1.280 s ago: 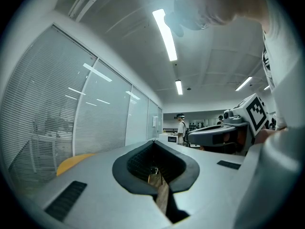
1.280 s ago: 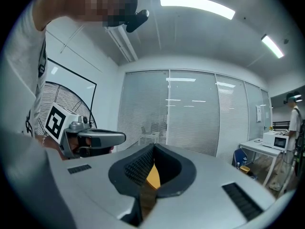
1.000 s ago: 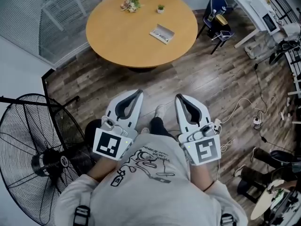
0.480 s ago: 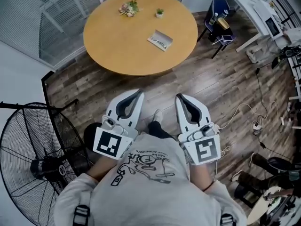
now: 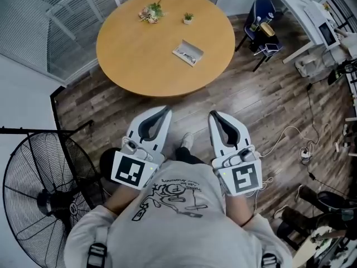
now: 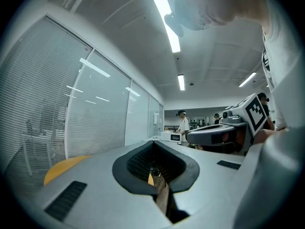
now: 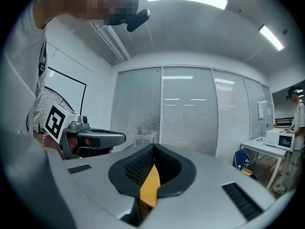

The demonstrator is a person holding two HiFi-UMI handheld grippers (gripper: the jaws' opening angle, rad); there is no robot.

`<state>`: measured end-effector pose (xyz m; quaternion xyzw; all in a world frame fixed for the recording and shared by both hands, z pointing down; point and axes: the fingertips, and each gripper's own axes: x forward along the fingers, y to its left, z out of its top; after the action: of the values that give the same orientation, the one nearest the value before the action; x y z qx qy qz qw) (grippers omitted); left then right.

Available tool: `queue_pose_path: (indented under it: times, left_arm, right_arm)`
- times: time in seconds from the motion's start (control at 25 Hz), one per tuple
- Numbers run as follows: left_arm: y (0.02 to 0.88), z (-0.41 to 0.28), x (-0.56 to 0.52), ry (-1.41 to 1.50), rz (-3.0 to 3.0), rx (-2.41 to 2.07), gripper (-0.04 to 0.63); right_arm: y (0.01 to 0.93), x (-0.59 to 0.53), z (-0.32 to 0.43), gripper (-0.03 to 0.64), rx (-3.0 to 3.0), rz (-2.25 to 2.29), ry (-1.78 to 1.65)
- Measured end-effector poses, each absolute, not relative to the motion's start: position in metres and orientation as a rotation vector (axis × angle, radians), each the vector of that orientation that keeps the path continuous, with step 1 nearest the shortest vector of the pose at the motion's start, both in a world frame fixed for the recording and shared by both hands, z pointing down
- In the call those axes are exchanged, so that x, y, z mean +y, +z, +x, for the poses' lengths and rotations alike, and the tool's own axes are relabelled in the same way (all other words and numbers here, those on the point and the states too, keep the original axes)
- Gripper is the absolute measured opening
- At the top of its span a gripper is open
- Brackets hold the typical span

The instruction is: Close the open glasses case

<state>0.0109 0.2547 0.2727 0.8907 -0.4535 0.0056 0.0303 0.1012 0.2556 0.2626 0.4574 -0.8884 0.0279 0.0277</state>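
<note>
Left claw (image 5: 165, 110) and right claw (image 5: 212, 115): clenched, empty. Open pale rectangular glasses case (image 5: 188, 53) lies well ahead on round wooden surface (image 5: 139, 54); pushing its lid off-centre could slide it.

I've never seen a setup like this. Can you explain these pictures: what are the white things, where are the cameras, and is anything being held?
A person stands holding a white pinching tool in each hand: the left gripper and the right gripper. The top-down picture comes from a camera on the person's head. The other two come from cameras riding on each gripper, looking along its two jaws. Both pairs of jaws are shut, with nothing between them. Ahead is a round table. On it lie an open glasses case, a bunch of flowers and a small potted plant. A floor fan stands at the left.
</note>
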Motion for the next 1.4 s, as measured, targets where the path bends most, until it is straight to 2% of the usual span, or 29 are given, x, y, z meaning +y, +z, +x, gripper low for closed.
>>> queue_pose_path:
  times: [0.68, 1.4]
  left_arm:
    - [0.274, 0.045, 0.186, -0.019, 2.715, -1.417, 0.02]
    - [0.284, 0.103, 0.129, 0.073, 2.72, -1.446, 0.02]
  right_arm:
    - [0.269, 0.189, 0.129, 0.009, -2.771, 1.352, 0.1]
    - [0.274, 0.131, 0.185, 0.009, -2.803, 1.333, 0.105]
